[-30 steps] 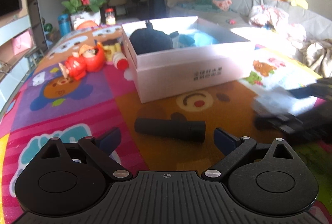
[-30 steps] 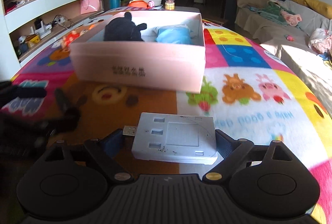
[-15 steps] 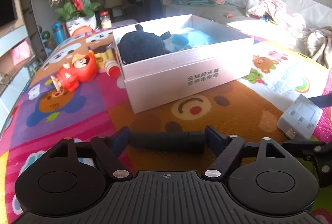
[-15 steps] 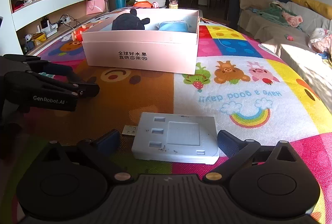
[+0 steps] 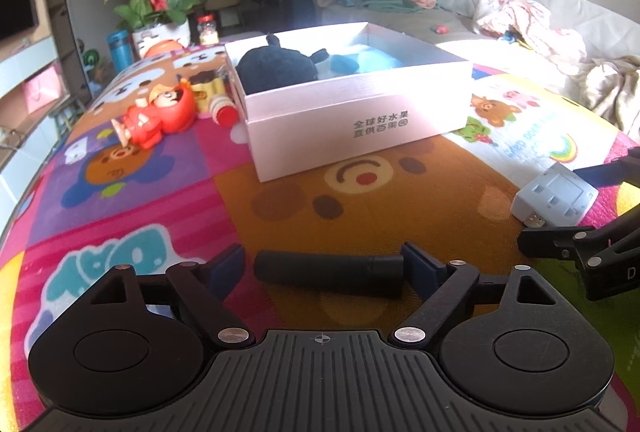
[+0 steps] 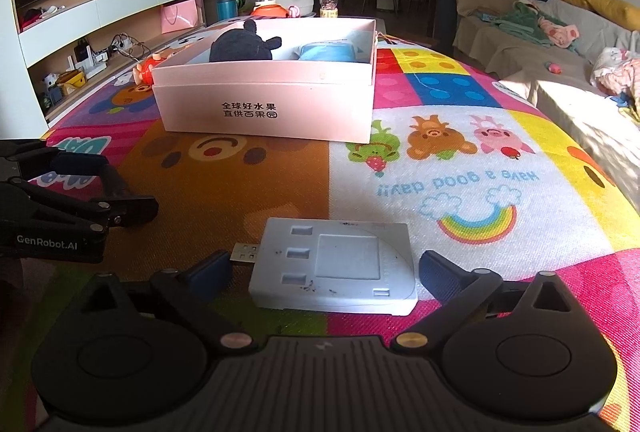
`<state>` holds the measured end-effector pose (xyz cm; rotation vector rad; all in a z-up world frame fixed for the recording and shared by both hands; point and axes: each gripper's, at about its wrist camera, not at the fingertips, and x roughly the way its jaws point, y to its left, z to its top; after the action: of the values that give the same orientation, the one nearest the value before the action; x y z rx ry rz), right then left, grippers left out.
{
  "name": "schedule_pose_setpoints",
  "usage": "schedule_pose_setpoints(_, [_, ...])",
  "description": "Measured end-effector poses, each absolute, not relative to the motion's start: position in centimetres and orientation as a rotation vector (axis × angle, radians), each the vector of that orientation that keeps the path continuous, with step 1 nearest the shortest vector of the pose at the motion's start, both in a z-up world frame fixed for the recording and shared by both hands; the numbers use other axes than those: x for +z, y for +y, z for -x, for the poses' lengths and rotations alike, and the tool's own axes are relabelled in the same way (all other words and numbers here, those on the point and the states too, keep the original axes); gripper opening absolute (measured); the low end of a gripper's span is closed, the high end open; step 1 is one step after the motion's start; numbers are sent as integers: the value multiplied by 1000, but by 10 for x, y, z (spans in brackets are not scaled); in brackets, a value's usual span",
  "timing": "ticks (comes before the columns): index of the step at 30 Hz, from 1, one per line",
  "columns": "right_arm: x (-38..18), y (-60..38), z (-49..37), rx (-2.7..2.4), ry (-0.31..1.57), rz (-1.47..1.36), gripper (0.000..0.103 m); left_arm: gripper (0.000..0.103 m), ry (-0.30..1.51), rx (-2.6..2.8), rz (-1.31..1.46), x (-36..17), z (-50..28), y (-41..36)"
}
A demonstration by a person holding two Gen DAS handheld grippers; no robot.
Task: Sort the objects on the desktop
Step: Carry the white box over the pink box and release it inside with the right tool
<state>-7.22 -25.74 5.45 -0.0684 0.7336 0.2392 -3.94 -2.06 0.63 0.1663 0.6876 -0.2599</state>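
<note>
On the desk point(image 5: 168, 191), covered by a bright cartoon-print mat, the left gripper point(image 5: 322, 266) sits low with its blue-padded fingers spread apart on either side of a matte black cylinder point(image 5: 329, 269) that lies crosswise on the brown bear patch; the right pad looks to be at the cylinder's end, the left pad clear of it. The right gripper point(image 6: 324, 272) likewise stands open around a flat pale grey plastic adapter with a USB plug point(image 6: 334, 266), its pads just beside the casing without pressing it. Farther back stands an open white cardboard box point(image 5: 356, 123) with printed Chinese characters, holding a dark plush toy point(image 5: 276, 65) and a light blue bundle point(image 5: 370, 61). A red-clad doll figure point(image 5: 156, 113) lies left of the box.
</note>
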Motion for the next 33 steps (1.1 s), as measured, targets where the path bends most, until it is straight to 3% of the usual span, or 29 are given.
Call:
schedule_pose_setpoints(3, [56, -256, 76, 252, 728, 87, 91, 82, 677, -272, -188, 7, 45, -23])
schedule_pose_setpoints(9, [80, -261, 91, 306, 722, 124, 91, 81, 666, -342, -210, 22, 68, -21])
schedule_pose_setpoints(15, [177, -270, 99, 282, 413, 105, 91, 81, 436, -321, -219, 87, 34, -30])
schedule_pose_setpoints(19, [210, -270, 98, 279, 296, 80, 91, 82, 393, -278, -176, 107, -17, -43])
schedule_pose_setpoints(22, [215, -268, 91, 264, 294, 93, 91, 98, 427, -262, -136, 103, -47, -46])
schedule_pose_setpoints(33, [210, -266, 24, 251, 442, 35, 91, 101, 504, -184, -159, 35, -6, 21])
